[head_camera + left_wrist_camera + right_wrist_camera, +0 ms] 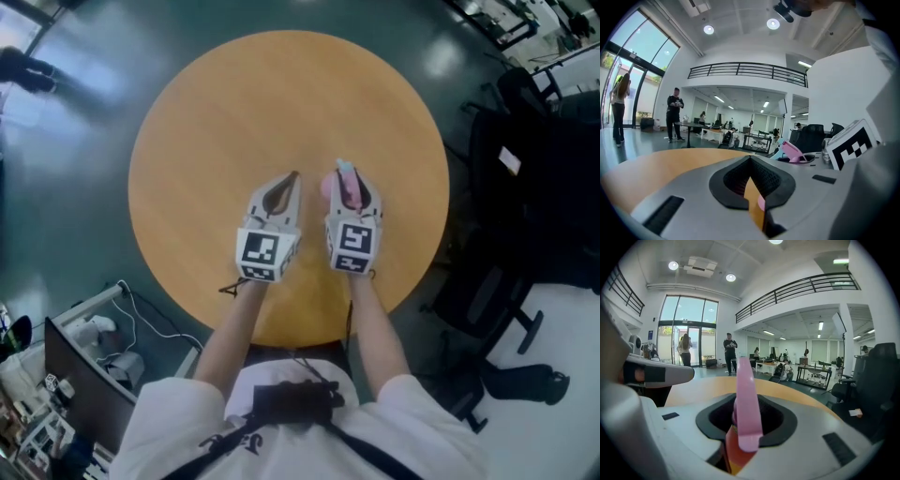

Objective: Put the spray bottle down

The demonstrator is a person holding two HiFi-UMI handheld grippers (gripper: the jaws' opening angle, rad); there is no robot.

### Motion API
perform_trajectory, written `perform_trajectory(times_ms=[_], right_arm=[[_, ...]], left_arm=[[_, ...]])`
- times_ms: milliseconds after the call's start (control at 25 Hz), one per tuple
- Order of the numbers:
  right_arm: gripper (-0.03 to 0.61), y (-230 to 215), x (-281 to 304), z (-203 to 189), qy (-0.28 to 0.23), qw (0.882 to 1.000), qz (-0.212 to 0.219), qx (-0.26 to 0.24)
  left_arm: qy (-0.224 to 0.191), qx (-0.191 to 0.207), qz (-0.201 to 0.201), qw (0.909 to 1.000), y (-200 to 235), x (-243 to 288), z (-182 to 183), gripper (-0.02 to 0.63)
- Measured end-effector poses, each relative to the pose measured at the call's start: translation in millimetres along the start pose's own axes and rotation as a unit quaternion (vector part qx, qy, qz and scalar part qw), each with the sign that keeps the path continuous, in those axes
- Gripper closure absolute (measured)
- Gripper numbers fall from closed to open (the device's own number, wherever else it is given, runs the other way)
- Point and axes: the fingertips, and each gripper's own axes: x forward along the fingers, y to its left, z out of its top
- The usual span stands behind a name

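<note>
Spray bottle (pixel 745 394) is pinched in the right gripper (pixel 352 185) over the table (pixel 234 103). Lower it upright, seat the base flat, then release. The left gripper (pixel 292 180) is pressed together and empty.

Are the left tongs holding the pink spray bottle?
No, the pink spray bottle is clamped in the right tongs, while the left tongs grip nothing.

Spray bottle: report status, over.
Right gripper shut on spray bottle, over the table. Left gripper shut, empty. Nothing in the way.
</note>
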Motion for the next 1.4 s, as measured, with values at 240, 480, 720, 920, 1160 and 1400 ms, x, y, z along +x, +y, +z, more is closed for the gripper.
perform_trajectory(times_ms=[240, 480, 720, 920, 1160, 1400], right_arm=[[0.436, -0.6, 16.5, -20.4, 0.012, 1.0, -0.007, -0.002], [0.423, 4.6, 20.8, -22.3, -0.004, 1.0, -0.009, -0.008], [0.23, -1.2, 12.2, -24.2, -0.008, 1.0, -0.008, 0.019], [0.247, -4.8, -15.4, -16.4, -0.013, 0.999, -0.028, 0.014], [0.393, 5.3, -68.6, 2.8, -0.045, 0.998, -0.039, 0.019], [0.506, 36.8, -120.9, 26.1, -0.08, 0.996, -0.026, 0.019]], left_arm=[[0.017, -0.01, 0.015, 0.9997, 9.9, 4.9, -16.3, 0.601], [0.026, -0.021, 0.016, 0.9993, 9.0, 2.4, -26.5, 0.6], [0.018, -0.015, 0.011, 0.9997, 6.0, -2.6, -18.2, 0.601], [0.008, -0.011, 0.007, 0.9999, 3.0, -20.8, -9.1, 0.601], [-0.013, -0.003, -0.006, 0.9999, -11.2, -55.0, 6.5, 0.601], [-0.025, 0.019, -0.022, 0.9993, -26.4, -91.7, 17.0, 0.601]])
